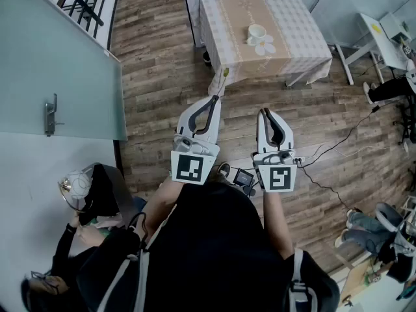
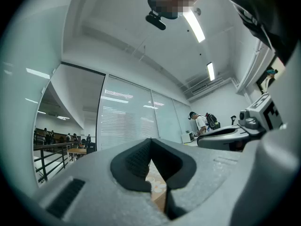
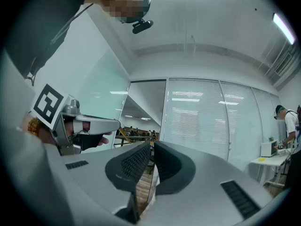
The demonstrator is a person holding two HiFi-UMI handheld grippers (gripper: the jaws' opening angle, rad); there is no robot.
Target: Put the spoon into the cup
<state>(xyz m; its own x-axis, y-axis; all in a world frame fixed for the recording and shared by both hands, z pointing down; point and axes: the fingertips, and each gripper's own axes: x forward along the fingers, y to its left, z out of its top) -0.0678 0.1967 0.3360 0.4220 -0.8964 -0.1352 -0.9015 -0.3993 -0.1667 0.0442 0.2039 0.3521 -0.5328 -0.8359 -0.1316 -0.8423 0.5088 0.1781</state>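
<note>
Risk of losing thinly pinched spoon (image 1: 223, 80) from clenched left gripper (image 1: 214, 99) before reaching distant cup (image 1: 257, 32); right gripper (image 1: 266, 112) closed, empty.

We see the cup (image 1: 257, 33), small and white, standing upright, mouth open, on a pale flower-shaped mat (image 1: 266, 47) near the middle of the cloth-covered bench (image 1: 296, 18). The spoon (image 1: 225, 75), thin with a yellow-green end, sticks forward from the closed tip of the left tongs (image 1: 216, 98), well apart from the cup.
</note>
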